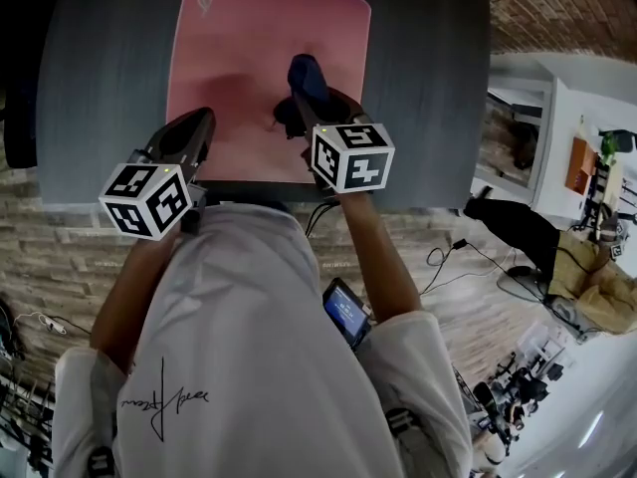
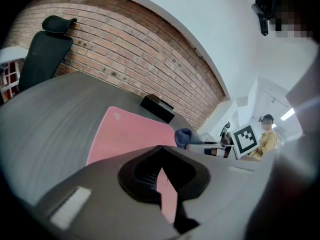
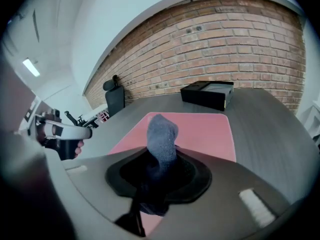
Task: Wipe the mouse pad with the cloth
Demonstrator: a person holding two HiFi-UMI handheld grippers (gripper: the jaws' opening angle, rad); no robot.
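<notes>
Head view, left tongs (image 1: 202, 119): my jaws lie together with nothing between them, tips over the near left part of the mouse pad (image 1: 239, 38).
Head view, right tongs (image 1: 299, 103): my jaws are clamped on the cloth (image 1: 307, 72), a blue-grey wad that sticks out past the tips.
Head view, mouse pad: pink, flat on the dark table (image 1: 428, 68), spreading ahead of both tongs; the cloth is over its middle right part.
Head view, contact: I cannot tell whether the cloth touches the pad.
Left gripper view, left tongs (image 2: 160, 149): tips meet at the front; only a thin pink sliver of pad shows behind them, and I hold nothing.
Left gripper view, mouse pad (image 2: 125, 134): directly ahead of my tips and a little to their left.
Left gripper view, cloth (image 2: 184, 135): just right of my tips, at the pad's right side, with the right tongs (image 2: 210, 148) behind it.
Left gripper view, beyond: a black box (image 2: 157, 107) past the pad's far edge, a chair (image 2: 45, 49) far left, a brick wall (image 2: 150, 49) behind.
Right gripper view, right tongs (image 3: 157, 159): closed tight on the cloth (image 3: 161, 139), which stands up out of the jaws.
Right gripper view, mouse pad (image 3: 205, 129): under and ahead of the tips, running to the right.
Right gripper view, black box (image 3: 207, 94): beyond the pad's far end.
Right gripper view, left tongs (image 3: 85, 131): off to my left, apart from the cloth.
</notes>
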